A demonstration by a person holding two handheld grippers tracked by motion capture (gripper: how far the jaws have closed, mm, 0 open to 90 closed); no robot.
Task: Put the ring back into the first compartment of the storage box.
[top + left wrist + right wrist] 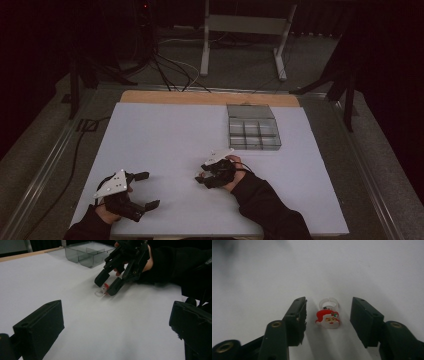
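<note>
A small toy ring [327, 319] with a red-and-white Santa face and a clear band lies on the white table top. My right gripper [328, 317] stands over it with one black jaw on each side and a gap between each pad and the ring, so it is open. In the left gripper view the same ring [100, 293] lies under the right gripper [107, 286]. In the high view the right gripper [201, 176] is near the table's middle front. My left gripper [148, 190] rests at the front left, wide open, with nothing between its jaws [115, 325].
A clear grey compartment box [272, 142] stands at the back right of the white table top [165, 135], and it appears again in the left gripper view [86, 255]. Beyond the table's wooden back edge are a stand's metal legs [205, 50] and cables on the floor.
</note>
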